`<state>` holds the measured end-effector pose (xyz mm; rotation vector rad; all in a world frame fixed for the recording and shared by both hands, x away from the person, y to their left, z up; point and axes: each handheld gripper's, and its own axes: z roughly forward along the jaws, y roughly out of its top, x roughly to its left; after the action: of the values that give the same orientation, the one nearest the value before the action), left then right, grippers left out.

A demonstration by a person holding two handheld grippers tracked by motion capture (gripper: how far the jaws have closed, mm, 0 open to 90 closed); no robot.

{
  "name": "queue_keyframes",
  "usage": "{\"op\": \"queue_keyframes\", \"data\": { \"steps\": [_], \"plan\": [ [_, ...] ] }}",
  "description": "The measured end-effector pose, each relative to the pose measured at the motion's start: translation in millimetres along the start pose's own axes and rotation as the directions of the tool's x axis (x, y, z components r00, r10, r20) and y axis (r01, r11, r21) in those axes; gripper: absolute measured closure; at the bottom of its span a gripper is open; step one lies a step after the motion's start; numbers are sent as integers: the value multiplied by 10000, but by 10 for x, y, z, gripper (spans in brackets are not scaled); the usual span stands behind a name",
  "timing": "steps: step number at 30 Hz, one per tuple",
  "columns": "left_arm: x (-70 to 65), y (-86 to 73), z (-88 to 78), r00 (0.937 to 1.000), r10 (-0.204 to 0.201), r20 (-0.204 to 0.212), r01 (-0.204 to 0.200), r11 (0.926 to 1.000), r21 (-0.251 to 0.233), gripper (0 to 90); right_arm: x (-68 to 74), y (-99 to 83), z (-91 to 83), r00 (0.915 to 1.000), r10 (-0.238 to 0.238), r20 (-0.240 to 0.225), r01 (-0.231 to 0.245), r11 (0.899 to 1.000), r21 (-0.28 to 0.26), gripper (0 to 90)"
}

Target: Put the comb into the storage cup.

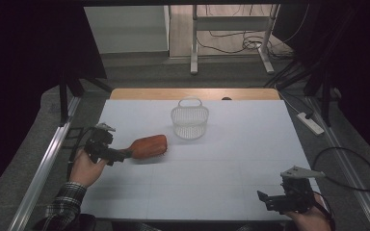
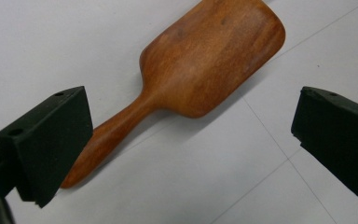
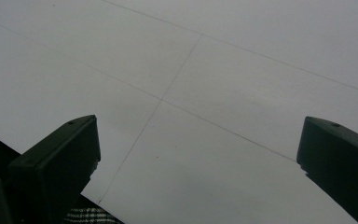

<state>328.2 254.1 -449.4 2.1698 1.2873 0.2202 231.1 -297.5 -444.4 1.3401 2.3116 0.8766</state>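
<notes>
High view puts your left gripper (image 1: 120, 155) at the handle end of the one wooden paddle brush (image 1: 147, 146), which lies flat on the white table (image 1: 212, 192) just near-left of the one white basket (image 1: 189, 120). The brush's long axis runs from your jaws toward the basket. Those jaws stand wide, the handle beside one pad, not clamped. Your right gripper (image 1: 266, 198), also wide and empty, sits well apart, so the left is nearer.

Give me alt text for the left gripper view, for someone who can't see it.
A wooden paddle-shaped brush lies flat on a white table, its handle slanting down toward the lower left. The open left hand-held gripper frames it, one black jaw overlapping the handle's end and the other standing clear at the right.
</notes>
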Motion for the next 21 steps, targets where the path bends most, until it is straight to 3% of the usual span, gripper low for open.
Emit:
{"op": "queue_keyframes", "data": {
  "steps": [7,21],
  "plan": [
    [73,89,52,10000,14,68,-15,9999,128,0,4,3,4,10000,-27,-16,27,10000,26,0],
    [172,274,165,9997,113,-197,-106,9993,355,0,3,4,10,10000,-57,-16,57,9999,89,0]
  ]
}}
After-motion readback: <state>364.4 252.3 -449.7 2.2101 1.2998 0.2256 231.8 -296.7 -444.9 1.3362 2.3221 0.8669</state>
